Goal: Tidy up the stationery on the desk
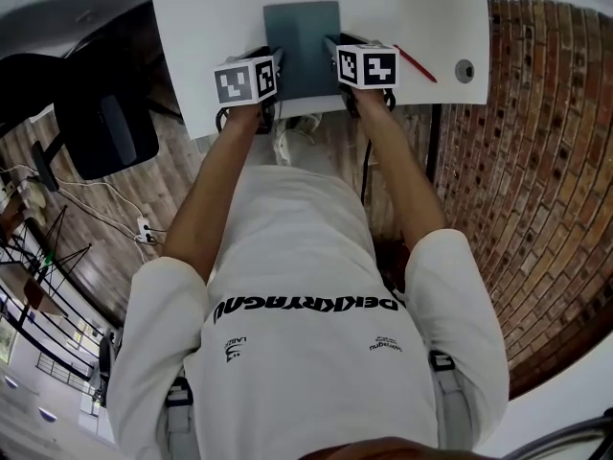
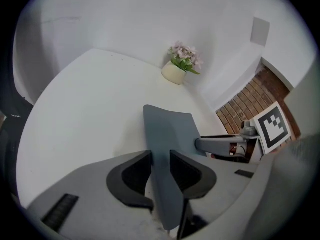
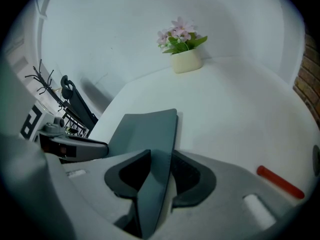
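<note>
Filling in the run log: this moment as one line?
left tongs: shut on folder | right tongs: shut on folder | red pen: on desk

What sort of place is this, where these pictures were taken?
Probably an office or home study: a white desk with a grey notebook and red pen, a black office chair beside it, plus potted flowers.

White short-sleeved T-shirt (image 1: pixel 316 396), black lettering (image 1: pixel 306 305), grey left tool (image 2: pixel 161 171), right tool (image 3: pixel 159 176), black-and-white marker cubes (image 1: pixel 247 81)
</note>
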{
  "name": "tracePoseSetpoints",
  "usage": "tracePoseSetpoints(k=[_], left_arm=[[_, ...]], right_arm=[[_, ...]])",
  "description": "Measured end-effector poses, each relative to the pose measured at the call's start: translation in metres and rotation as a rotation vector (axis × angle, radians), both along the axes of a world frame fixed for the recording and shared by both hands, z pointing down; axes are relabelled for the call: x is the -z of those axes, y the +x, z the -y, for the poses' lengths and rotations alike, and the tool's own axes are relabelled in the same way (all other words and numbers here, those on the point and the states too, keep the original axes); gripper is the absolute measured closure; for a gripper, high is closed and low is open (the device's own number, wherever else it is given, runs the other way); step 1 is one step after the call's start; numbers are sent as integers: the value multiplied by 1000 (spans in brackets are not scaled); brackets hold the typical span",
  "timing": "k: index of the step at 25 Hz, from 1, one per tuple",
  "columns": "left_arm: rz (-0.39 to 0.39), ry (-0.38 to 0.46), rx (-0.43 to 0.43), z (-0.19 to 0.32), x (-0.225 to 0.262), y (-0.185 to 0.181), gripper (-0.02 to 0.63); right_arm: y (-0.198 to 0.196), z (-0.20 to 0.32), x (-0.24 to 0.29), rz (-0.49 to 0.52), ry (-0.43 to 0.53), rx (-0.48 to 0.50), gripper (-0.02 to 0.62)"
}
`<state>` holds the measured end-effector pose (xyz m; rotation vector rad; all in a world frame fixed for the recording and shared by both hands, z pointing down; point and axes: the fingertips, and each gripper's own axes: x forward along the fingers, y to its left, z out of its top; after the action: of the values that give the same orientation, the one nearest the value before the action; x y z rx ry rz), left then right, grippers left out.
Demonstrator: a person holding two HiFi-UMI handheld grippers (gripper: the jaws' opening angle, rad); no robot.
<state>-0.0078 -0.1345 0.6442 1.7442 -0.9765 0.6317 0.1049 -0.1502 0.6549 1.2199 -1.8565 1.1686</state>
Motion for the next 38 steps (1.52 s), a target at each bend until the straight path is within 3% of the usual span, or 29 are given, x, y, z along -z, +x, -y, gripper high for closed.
tracePoseSetpoints(k=[12, 20, 33, 38], left_arm=[[0, 27, 29, 13, -1, 8, 491], [4, 48, -5, 15, 1, 10, 491], [6, 138, -33, 15, 30, 20, 500], [12, 201, -46, 16, 50, 19, 536]], right_arm=[[8, 20, 1, 26, 64, -3, 477], [11, 20, 4, 42, 78, -8, 476], [20, 16, 31, 43, 158, 4, 476], [30, 16, 52, 44, 206, -5, 476]])
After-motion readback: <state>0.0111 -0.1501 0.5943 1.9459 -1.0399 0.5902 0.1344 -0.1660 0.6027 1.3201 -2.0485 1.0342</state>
